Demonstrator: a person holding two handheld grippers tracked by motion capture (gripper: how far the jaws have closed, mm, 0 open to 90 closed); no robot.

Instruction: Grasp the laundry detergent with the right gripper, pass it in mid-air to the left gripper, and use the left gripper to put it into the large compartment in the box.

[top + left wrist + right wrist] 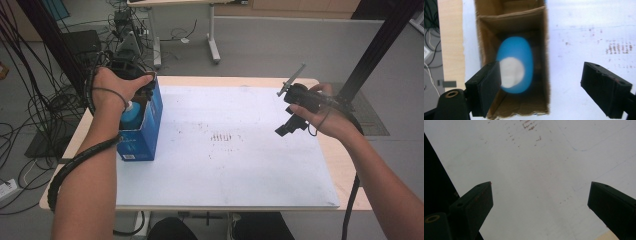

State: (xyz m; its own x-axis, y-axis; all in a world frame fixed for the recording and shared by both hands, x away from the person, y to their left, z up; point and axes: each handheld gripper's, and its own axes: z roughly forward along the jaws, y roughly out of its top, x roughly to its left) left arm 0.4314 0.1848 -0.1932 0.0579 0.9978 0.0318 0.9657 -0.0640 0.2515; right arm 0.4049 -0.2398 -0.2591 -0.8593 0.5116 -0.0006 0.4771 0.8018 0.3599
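Over at about 9 o'clock on the counter (240, 165) we've got the left claw (131, 70) hanging right above the open top of a blue cardboard box (145, 132). Its jaws are spread wide with nothing pinched between them. Looking down through the left gripper view, the left claw (541, 82) frames the box (541, 37), and a blue bottle with a white cap (515, 65) stands inside it, cap up, a bit blurry. One jaw overlaps the bottle's edge in that view, the other sits well off over the white counter (586, 25), so we're not gripping it. From the high view the bottle (131, 116) pokes up just under our left hand (114, 90).

Our right claw (289, 122) is way over at 3 o'clock, held above the counter in the right hand (325, 117). In the right gripper view the right claw (540, 200) is wide too, just scuffed white counter (536, 157) between the jaws.
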